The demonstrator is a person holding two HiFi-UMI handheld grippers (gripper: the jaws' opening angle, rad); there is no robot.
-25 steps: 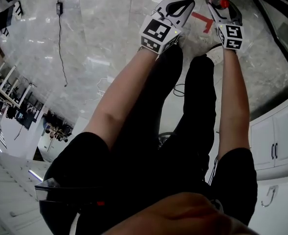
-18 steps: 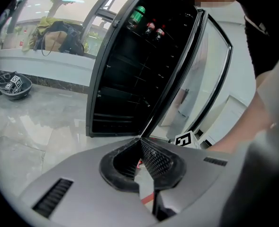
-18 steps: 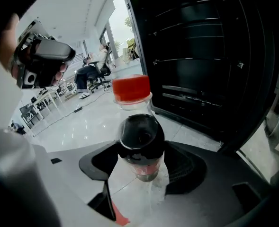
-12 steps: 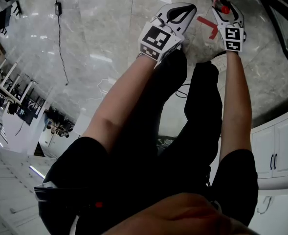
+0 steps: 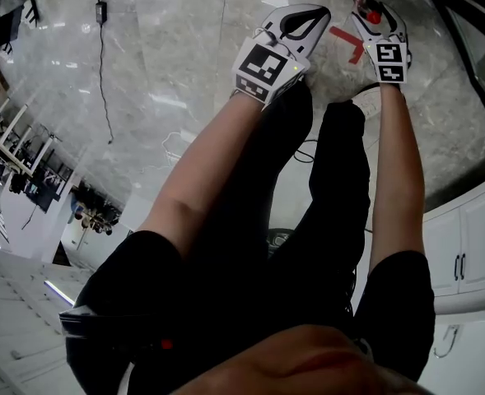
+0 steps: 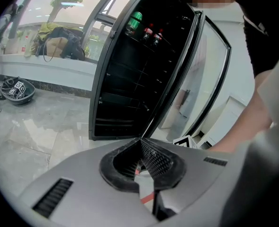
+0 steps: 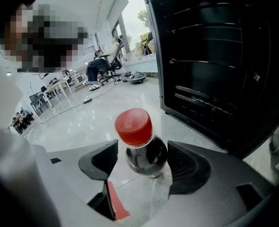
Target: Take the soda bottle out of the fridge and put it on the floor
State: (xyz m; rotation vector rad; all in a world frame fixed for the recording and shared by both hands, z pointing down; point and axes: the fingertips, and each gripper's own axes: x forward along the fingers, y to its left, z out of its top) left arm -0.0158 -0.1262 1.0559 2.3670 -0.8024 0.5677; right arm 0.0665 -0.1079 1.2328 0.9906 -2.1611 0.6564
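The soda bottle (image 7: 144, 152), dark cola with a red cap, stands between the jaws of my right gripper (image 7: 141, 161). A strip of floor shows between the left pad (image 7: 106, 157) and the bottle, so the jaws are open around it. In the head view the bottle's red cap (image 5: 375, 11) sits in the right gripper (image 5: 372, 5), low over the marble floor beside a red tape mark (image 5: 345, 39). My left gripper (image 5: 304, 13) hangs to its left, shut and holding nothing (image 6: 140, 143). The black fridge (image 6: 130, 79) stands with its door open, with other bottles (image 6: 151, 32) on the top shelf.
The open fridge (image 7: 215, 65) is close on the right of the right gripper. White cabinets (image 5: 464, 245) line the right side. A black cable (image 5: 102, 56) runs over the floor at the left. A bowl with marker cubes (image 6: 17, 91) lies on the floor far left.
The right gripper and the bottle's cap have shifted slightly up and left in the head view. The left gripper has barely moved.
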